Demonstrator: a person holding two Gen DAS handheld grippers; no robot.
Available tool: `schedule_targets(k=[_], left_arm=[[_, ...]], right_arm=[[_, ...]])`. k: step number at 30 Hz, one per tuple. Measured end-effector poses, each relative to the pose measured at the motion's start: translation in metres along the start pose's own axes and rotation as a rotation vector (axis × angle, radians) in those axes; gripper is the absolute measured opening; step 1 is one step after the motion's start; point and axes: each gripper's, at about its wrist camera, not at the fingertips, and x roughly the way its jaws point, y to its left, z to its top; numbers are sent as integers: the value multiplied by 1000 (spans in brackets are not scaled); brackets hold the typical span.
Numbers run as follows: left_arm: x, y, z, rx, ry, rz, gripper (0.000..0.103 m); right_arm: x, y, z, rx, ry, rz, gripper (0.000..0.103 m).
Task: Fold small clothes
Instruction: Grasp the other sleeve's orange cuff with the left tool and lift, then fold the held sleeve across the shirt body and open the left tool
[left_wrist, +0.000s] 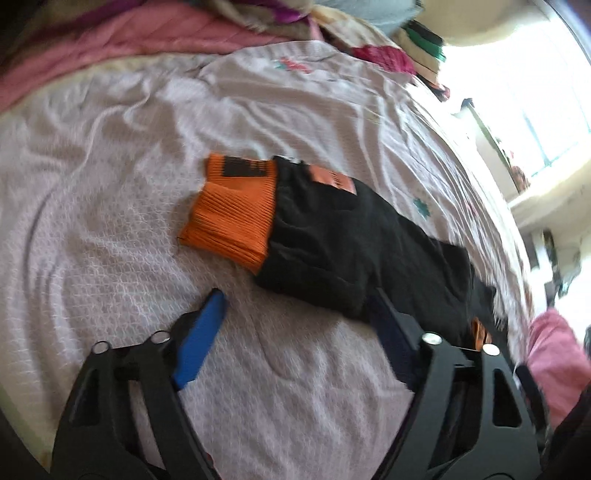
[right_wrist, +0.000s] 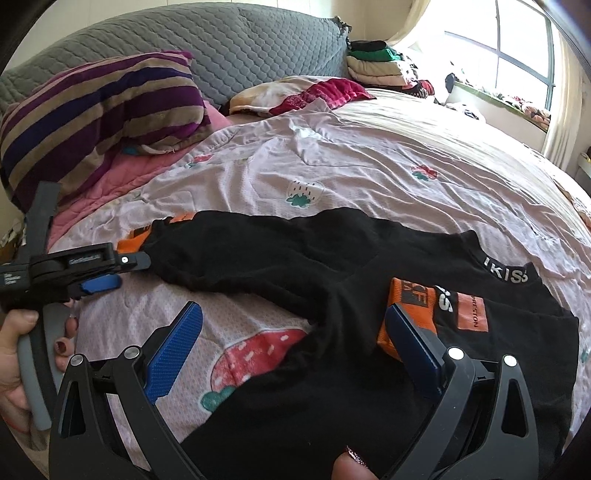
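Observation:
A small black garment with orange ribbed cuffs lies on the pale pink bedsheet. In the left wrist view its sleeve runs from an orange cuff to the lower right. My left gripper is open and empty just in front of the sleeve; it also shows at the left of the right wrist view, beside the sleeve end. In the right wrist view the black garment lies spread with the other orange cuff folded onto it. My right gripper is open above the garment.
A striped pillow and pink blanket lie at the head of the bed, against a grey quilted headboard. Folded clothes are stacked at the far corner. A bright window is at right.

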Motion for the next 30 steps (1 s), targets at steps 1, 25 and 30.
schedule_targets(k=[1,25,30], left_arm=[[1,1,3,-16,-9,2,61],[-46,-56,35,52,-266,-127,6],[-55,-98,26,144,-268,-202,5]], right_arm=[[1,0,1,-1,0,-4,98],[-29,-77,-17,141,-2,-131,98],[-51,-109,-31,177,-9,-187,98]])
